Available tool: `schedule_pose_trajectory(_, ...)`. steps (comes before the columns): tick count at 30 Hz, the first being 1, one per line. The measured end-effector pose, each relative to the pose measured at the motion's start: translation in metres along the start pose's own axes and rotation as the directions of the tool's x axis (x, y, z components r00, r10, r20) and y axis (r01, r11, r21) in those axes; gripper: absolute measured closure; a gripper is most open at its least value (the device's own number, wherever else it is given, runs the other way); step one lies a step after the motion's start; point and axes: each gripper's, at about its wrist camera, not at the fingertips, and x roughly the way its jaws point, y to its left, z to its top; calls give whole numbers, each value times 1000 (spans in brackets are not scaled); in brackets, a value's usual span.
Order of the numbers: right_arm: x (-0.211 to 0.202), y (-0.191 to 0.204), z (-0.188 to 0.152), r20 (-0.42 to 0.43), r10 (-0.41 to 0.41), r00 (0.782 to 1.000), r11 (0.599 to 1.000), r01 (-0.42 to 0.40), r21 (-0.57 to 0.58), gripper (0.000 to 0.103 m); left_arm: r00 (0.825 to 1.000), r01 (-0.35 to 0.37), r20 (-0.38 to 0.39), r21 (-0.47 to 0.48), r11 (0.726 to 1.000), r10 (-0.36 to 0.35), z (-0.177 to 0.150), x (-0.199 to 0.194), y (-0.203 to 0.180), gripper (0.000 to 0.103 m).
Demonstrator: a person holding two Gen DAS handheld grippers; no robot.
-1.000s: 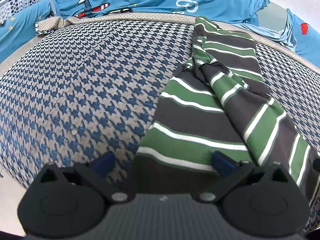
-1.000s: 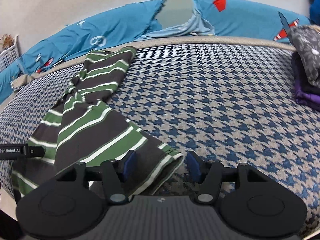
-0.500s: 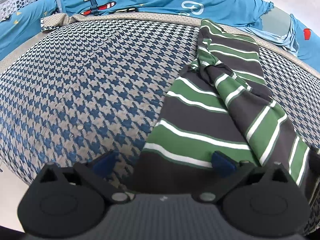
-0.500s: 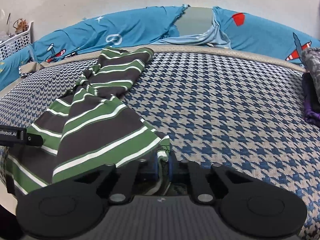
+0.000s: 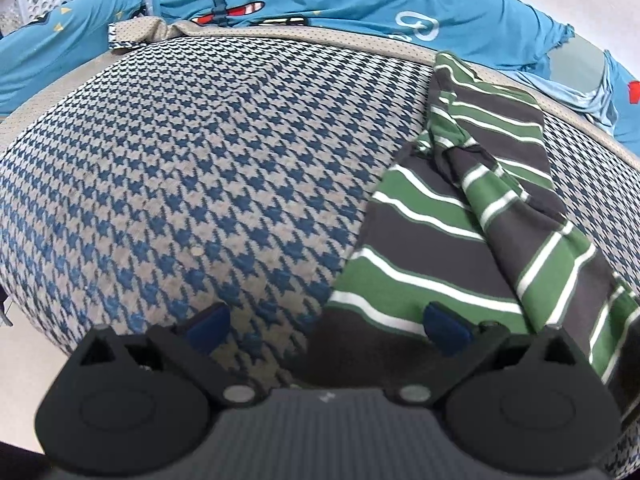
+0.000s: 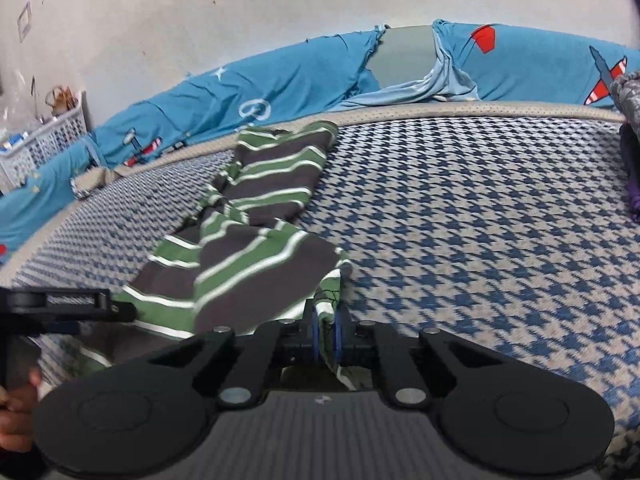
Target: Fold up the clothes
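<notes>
A green, grey and white striped garment (image 5: 472,216) is seen lying rumpled along a bed (image 5: 180,152) covered in blue-and-beige houndstooth fabric, stretching from the near edge toward the far border. The left tongs (image 5: 326,322) are held wide open at the garment's near hem, one blue pad over dark cloth, the other over bare cover. The right tongs (image 6: 326,332) are clamped on the garment's near corner, which is pinched between the pads. Blue printed bedding (image 6: 280,92) is bunched beyond the bed.
</notes>
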Motion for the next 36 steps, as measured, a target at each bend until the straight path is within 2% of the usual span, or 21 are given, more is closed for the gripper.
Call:
schedule_pose_trajectory(6, -13, 28, 6, 34, 117, 993, 993, -116, -10, 94, 1000, -4, 18, -82, 997, 6, 6, -10, 22, 0)
schedule_pose_trajectory(14, -17, 76, 5, 7, 257, 966, 964, -256, -72, 94, 999, -15, 41, -157, 988, 22, 10, -23, 49, 0)
schedule_pose_trajectory(27, -10, 143, -15, -86, 401, 912, 892, -410, -190, 94, 997, -4, 73, -241, 970, 22, 11, -36, 79, 0)
schedule_pose_trajectory(36, 9, 175, -37, -168, 434, 885, 849, -464, -253, 94, 995, -20, 85, -270, 963, 45, 10, -40, 95, 0)
